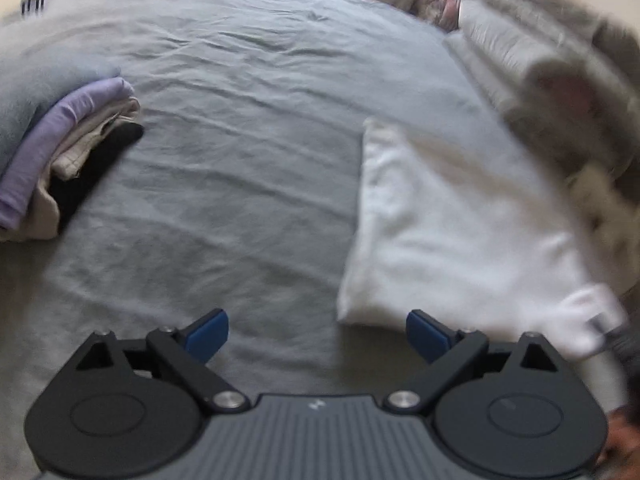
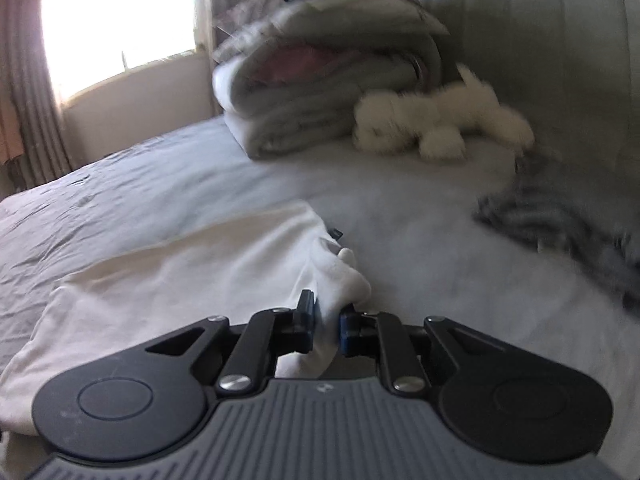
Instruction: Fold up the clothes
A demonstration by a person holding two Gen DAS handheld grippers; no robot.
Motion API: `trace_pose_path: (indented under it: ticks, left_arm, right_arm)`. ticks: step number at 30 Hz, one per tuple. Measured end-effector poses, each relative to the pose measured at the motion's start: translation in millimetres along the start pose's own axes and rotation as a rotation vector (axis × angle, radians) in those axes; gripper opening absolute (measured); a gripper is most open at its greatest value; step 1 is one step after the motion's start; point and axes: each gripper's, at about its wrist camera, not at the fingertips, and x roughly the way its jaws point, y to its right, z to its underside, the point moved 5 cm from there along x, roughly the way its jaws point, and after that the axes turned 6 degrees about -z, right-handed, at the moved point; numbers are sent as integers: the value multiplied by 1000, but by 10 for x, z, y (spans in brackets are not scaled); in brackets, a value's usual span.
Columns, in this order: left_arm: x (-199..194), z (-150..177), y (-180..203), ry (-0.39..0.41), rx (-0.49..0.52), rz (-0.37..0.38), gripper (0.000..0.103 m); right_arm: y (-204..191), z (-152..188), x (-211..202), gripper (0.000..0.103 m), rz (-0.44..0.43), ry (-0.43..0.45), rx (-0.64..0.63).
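Note:
A white garment lies folded on the grey bedsheet, right of centre in the left wrist view. My left gripper is open and empty, just above the sheet beside the garment's near left corner. In the right wrist view my right gripper is shut on a bunched edge of the white garment, which spreads to the left over the grey bedsheet. A stack of folded clothes, purple, cream and black, sits at the left in the left wrist view.
A pile of folded grey blankets and a white plush toy lie at the head of the bed. A grey striped cloth lies at the right. A curtained window is at the far left.

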Motion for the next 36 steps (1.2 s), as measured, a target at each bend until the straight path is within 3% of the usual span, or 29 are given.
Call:
trace_pose_path:
  ticks: [5, 7, 10, 13, 16, 18, 19, 22, 25, 26, 28, 30, 31, 32, 36]
  left_arm:
    - [-146, -149, -128, 34, -69, 33, 96]
    - [-139, -151, -140, 15, -77, 58, 96]
    - [-135, -173, -197, -26, -144, 121, 96]
    - [-199, -244, -299, -9, -202, 130, 96]
    - [-226, -276, -381, -12, -238, 143, 96]
    - [-222, -294, -426, -23, -263, 161, 96]
    - [-221, -304, -442, -26, -275, 171, 96]
    - [-229, -338, -512, -18, -304, 171, 96]
    - [-239, -338, -565, -19, -317, 159, 96]
    - [-245, -343, -570, -19, -320, 166, 96]
    - [-274, -362, -542, -2, -313, 178, 96]
    - [-299, -352, -404, 18, -259, 187, 96]
    - [-306, -328, -307, 22, -219, 197, 96]
    - [-313, -302, -209, 26, -179, 208, 96]
    - [-306, -102, 247, 60, 4, 214, 96]
  right_arm:
    - [-121, 41, 75, 15, 50, -18, -99]
    - [-101, 70, 68, 16, 62, -23, -71]
    - [-166, -31, -53, 15, 50, 46, -54]
    - [-516, -141, -246, 15, 45, 155, -211]
    - [-1068, -121, -428, 14, -17, 269, -452]
    - [-1447, -28, -525, 10, -74, 330, -608]
    - [-1643, 41, -573, 1, -106, 357, -682]
    - [-2257, 377, -683, 0, -211, 363, -865]
    - [-2682, 788, -647, 0, -256, 300, -989]
    - [-2705, 864, -608, 0, -247, 267, -977]
    - [-2543, 841, -576, 0, -256, 190, -833]
    - [-2169, 684, -561, 23, -277, 132, -602]
    - [-1929, 592, -563, 56, -268, 120, -485]
    - [-1693, 512, -572, 69, -255, 115, -380]
    - [-615, 305, -539, 69, -210, 71, 94]
